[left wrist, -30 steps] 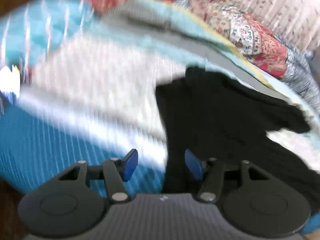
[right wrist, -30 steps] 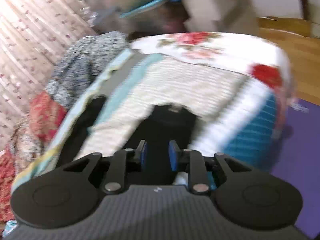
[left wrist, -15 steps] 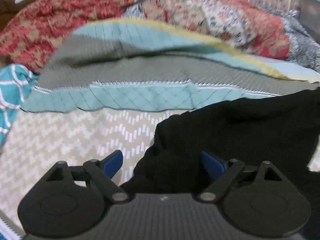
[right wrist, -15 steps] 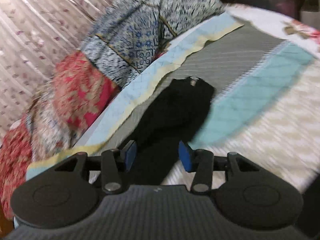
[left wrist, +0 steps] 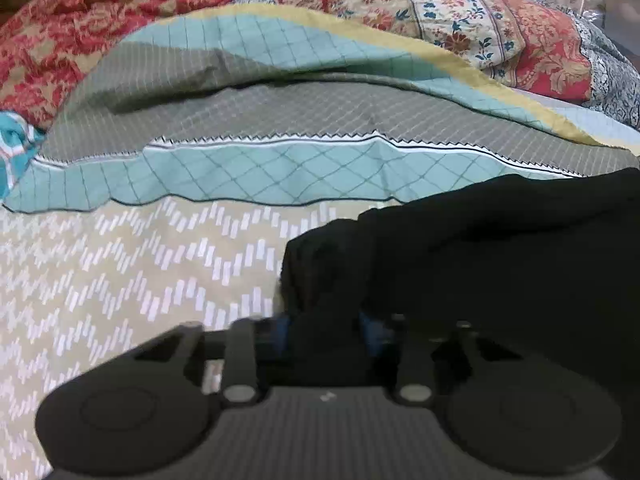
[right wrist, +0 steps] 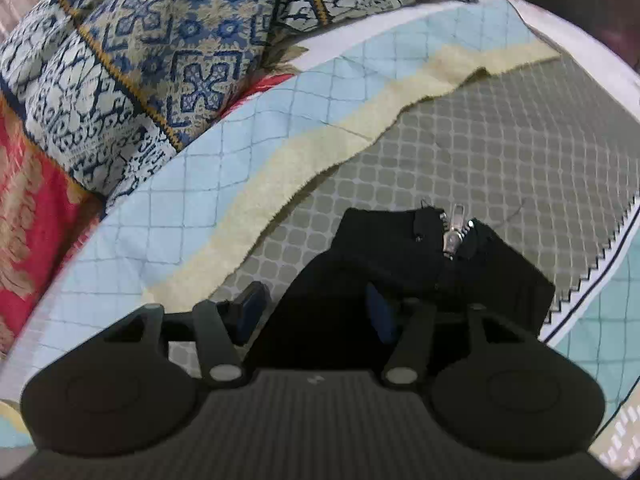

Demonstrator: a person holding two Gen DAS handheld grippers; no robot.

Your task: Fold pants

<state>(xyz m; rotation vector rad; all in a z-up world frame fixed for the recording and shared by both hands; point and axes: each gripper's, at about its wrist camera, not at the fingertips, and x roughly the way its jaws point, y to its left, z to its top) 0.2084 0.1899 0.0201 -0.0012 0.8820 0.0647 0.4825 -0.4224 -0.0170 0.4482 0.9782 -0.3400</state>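
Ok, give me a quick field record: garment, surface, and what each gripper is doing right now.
garment: black pants, zipper end showing in the right wrist view
surface: patterned bedspread
left gripper: fingers closed on a bunched pants edge
right gripper: open, fingers either side of the fabric, not pinched
background: patterned quilts piled behind

The plain black fabric pants carry a silver metal zipper pull. Beneath the pants, the quilted bedspread shows grey with a pale diamond grid, teal diamond bands, a mustard-yellow border and beige with white chevron dashes. Beyond the pants lie a red-and-gold floral blanket and a blue-and-cream geometric-print cloth.
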